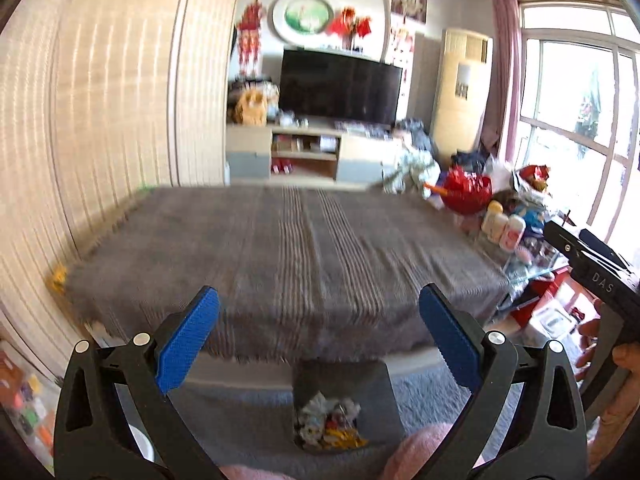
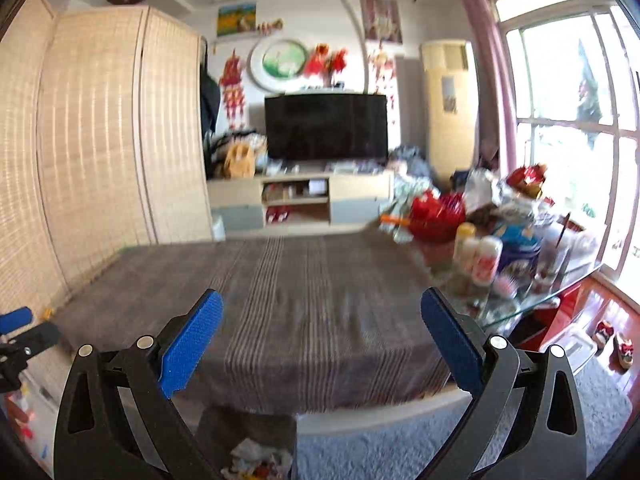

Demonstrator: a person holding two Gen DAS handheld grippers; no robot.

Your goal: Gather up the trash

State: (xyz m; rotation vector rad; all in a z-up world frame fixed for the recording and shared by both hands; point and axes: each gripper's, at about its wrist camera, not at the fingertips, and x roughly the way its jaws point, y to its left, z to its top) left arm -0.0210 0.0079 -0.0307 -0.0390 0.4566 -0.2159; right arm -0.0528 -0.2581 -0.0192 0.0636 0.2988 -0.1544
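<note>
Left gripper [image 1: 319, 334] spread wide, trash [image 1: 328, 426] in bin [image 1: 384, 400] below

Ahead of the claw, a grey striped tablecloth [image 2: 304, 304]; beyond, a black television [image 2: 326, 126]; right, sunlit windows [image 2: 568, 120].

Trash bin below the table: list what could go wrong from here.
1. The bin already holds a heap of crumpled trash, so more may spill onto the carpet.
2. Both views are blurred, so motion near the crowded bottles risks knocking them over.
</note>
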